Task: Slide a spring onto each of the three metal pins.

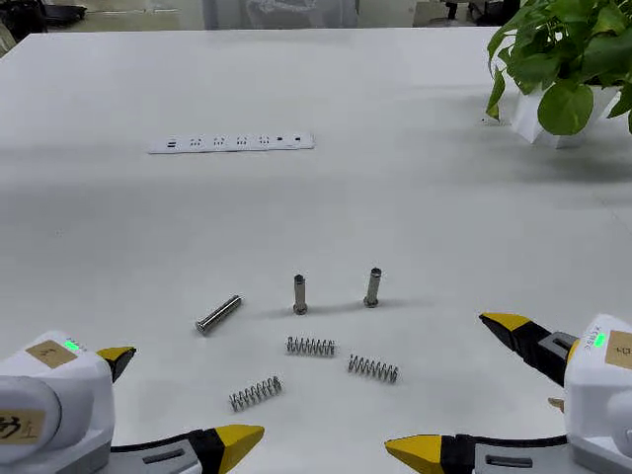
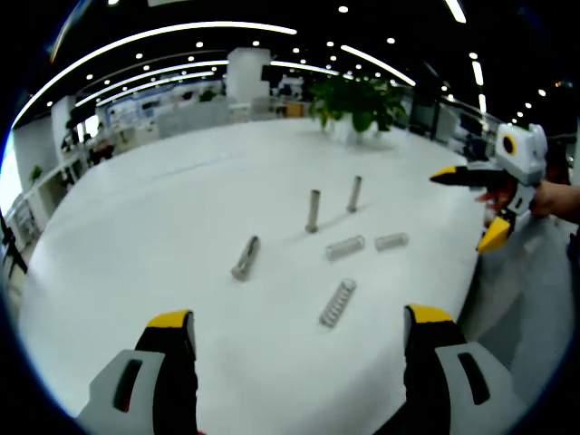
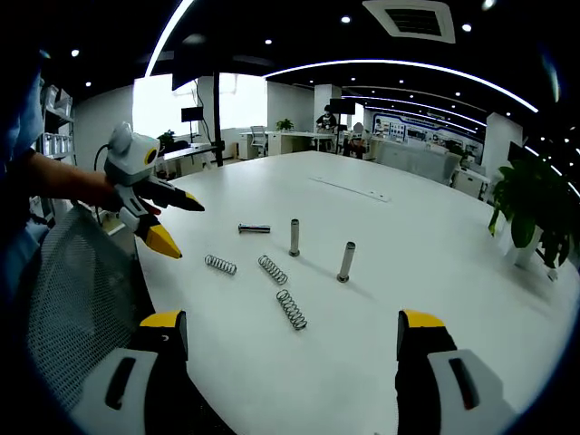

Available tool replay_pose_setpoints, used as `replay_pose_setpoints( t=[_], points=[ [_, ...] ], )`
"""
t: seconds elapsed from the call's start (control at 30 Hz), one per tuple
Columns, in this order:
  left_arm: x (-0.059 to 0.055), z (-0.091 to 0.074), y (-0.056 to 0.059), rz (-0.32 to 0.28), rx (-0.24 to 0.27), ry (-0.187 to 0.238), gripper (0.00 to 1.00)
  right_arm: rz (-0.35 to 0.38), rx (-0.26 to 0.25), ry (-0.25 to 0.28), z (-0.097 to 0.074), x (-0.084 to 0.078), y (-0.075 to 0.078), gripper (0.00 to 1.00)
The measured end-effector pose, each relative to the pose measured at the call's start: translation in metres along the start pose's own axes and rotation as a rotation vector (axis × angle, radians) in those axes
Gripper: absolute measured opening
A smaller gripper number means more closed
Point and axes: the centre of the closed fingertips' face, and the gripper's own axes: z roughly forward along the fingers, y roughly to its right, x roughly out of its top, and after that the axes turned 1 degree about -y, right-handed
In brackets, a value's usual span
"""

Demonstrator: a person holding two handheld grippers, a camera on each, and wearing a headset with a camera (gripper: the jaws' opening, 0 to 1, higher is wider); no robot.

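I see three metal pins in a row: the left pin (image 1: 218, 313) lies on its side, while the middle pin (image 1: 299, 294) and right pin (image 1: 372, 287) stand upright. Nearer me, three springs lie flat and loose: left spring (image 1: 256, 393), middle spring (image 1: 311, 347), right spring (image 1: 373, 368).

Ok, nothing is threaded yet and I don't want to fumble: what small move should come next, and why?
Probably lower the right claw onto the right-hand spring and close on it. That claw is open and empty, the spring lies loose nearest it, and an upright pin stands just beyond.
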Motion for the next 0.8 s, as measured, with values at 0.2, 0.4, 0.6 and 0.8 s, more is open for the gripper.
replay_pose_setpoints(
  t=[0.2,0.4,0.6,0.8],
  points=[
    [0.015,0.01,-0.016,0.005,-0.001,-0.007,0.91,-0.006,0.001,-0.013,0.001,-0.002,0.0,0.97],
    [0.026,0.02,-0.027,0.034,-0.014,-0.028,0.85,0.002,-0.008,-0.015,0.001,-0.003,0.002,0.97],
    [0.036,0.03,-0.031,0.096,-0.039,-0.043,0.75,0.012,-0.015,-0.02,0.0,-0.005,0.005,0.97],
    [0.046,0.038,-0.039,0.108,-0.046,-0.062,0.58,0.016,-0.014,-0.029,0.0,-0.008,0.004,0.97]
  ],
)
